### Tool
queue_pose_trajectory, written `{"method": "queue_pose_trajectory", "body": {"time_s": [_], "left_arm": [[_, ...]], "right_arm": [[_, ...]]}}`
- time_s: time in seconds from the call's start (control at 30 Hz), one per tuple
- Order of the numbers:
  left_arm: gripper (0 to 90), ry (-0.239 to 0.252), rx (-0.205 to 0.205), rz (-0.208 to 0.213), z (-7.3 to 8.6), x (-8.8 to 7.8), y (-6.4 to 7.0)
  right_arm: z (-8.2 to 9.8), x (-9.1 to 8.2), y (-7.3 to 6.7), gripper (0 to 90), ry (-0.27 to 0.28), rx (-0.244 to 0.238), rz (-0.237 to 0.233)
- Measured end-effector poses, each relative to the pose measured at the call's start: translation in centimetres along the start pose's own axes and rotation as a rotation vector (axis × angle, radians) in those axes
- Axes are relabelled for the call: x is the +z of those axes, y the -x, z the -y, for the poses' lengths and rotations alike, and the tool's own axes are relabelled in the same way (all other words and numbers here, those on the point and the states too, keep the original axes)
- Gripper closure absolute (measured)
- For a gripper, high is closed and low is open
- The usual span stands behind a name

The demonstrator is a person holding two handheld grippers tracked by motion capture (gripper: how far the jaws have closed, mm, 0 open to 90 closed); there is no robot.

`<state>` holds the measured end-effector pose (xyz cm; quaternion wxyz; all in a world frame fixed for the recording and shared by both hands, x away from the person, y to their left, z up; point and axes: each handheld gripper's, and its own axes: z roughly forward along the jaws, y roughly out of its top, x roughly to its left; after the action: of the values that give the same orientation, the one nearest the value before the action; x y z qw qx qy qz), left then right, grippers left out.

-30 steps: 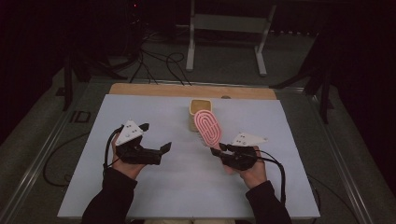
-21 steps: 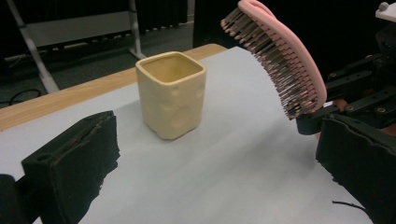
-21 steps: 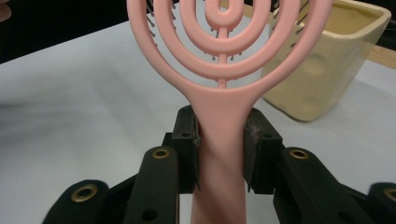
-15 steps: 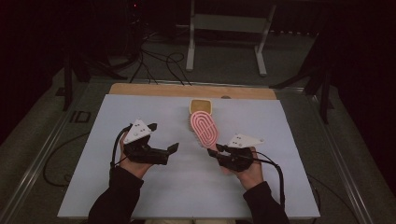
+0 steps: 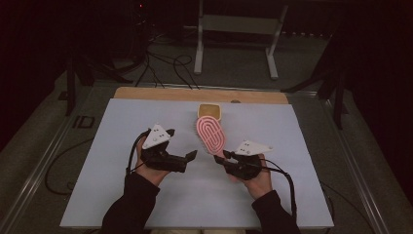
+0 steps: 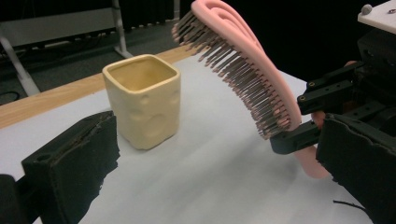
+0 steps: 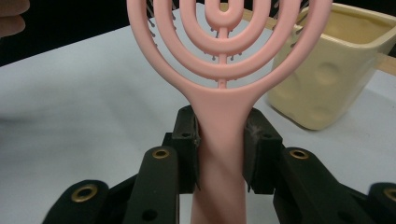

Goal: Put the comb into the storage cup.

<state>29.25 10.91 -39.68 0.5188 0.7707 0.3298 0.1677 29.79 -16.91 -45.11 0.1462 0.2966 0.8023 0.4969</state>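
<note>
My right gripper (image 7: 219,149) is shut on the handle of a pink hairbrush (image 7: 224,37), whose looped head rises up and away from the jaws. In the high view the hairbrush (image 5: 210,135) slants over the table just in front of a cream square cup (image 5: 209,111). My right gripper (image 5: 225,159) holds it from the near right. My left gripper (image 5: 189,160) points right toward the brush with nothing in it. In the left gripper view my left gripper (image 6: 210,186) stands open. Past it are the cup (image 6: 142,100) and the bristle side of the hairbrush (image 6: 243,70).
A pale sheet (image 5: 122,195) covers the table, with a wooden strip (image 5: 146,93) along its far edge. The cup (image 7: 327,70) stands upright just behind the brush head. Beyond the table are floor cables (image 5: 165,61) and a metal stand (image 5: 234,29).
My left hand has slid to the right, closer to the brush and the right gripper. The right gripper and the brush have hardly moved.
</note>
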Motion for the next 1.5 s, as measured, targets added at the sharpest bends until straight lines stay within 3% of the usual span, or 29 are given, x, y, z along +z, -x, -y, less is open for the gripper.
{"method": "queue_pose_trajectory", "body": {"time_s": [0.37,1.2,1.5], "left_arm": [[0.0,-0.009,-0.012,0.031,0.0,1.6,0.6],[0.0,-0.030,-0.055,0.037,0.0,4.4,1.8],[7.2,-0.020,-0.095,0.042,0.0,4.9,2.0]], "right_arm": [[0.1,0.6,-0.4,69.8,-0.001,-0.003,0.000],[0.1,1.1,-1.5,69.8,0.002,-0.005,-0.022],[0.0,1.1,-1.7,69.8,0.008,-0.011,-0.031]]}}
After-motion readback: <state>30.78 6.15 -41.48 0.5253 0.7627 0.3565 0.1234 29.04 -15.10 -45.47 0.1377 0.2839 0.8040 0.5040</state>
